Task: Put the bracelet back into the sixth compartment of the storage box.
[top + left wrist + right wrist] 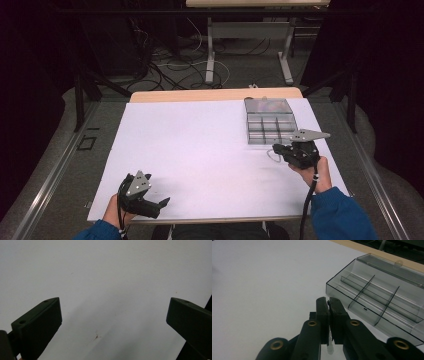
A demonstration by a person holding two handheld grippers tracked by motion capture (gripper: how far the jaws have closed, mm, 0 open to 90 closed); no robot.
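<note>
Here, the left gripper (161, 204) is resting at the near table (200, 145) edge, jaws spread wide and empty. Only the right gripper view is revealing the right gripper (329, 302) pressing shut, just beside the clear compartment box (384, 297), whose long axis runs toward the table's far edge.

White sheet (200, 150) on the pale wood desk (200, 95); smoky clear compartment box (270, 127); black left hand-held gripper (150, 202) and right hand-held gripper (285, 152), grey plates; blue sleeves (340, 215).
</note>
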